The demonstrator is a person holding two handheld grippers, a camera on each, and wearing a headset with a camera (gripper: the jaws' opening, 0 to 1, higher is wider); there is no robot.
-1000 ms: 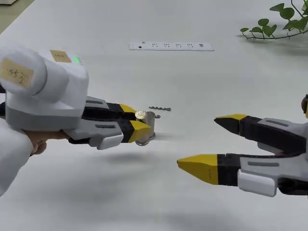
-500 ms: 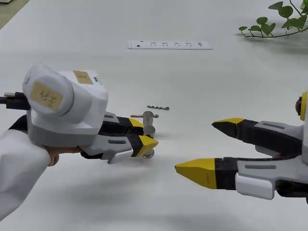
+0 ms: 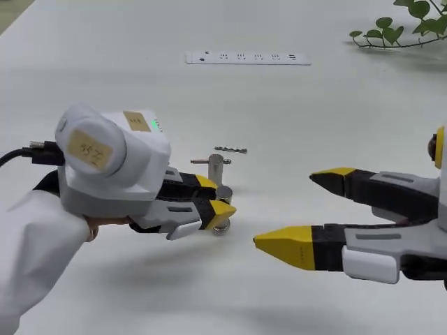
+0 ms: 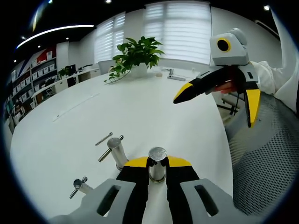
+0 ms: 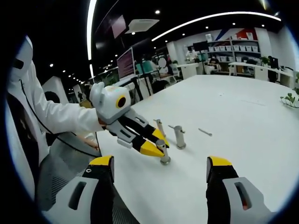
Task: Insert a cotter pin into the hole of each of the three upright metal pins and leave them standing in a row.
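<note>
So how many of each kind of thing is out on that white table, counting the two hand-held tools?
Upright metal pins: 3
Cotter pins: 3 (2 through pins, 1 loose)
Tools: 2, the left tool and the right tool
Power strip: 1
Plant: 1
Total: 10

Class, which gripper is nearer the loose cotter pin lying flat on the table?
Left. The left gripper, clamped on a metal pin, sits just short of the loose cotter pin; the right gripper hangs open farther off to the side.
</note>
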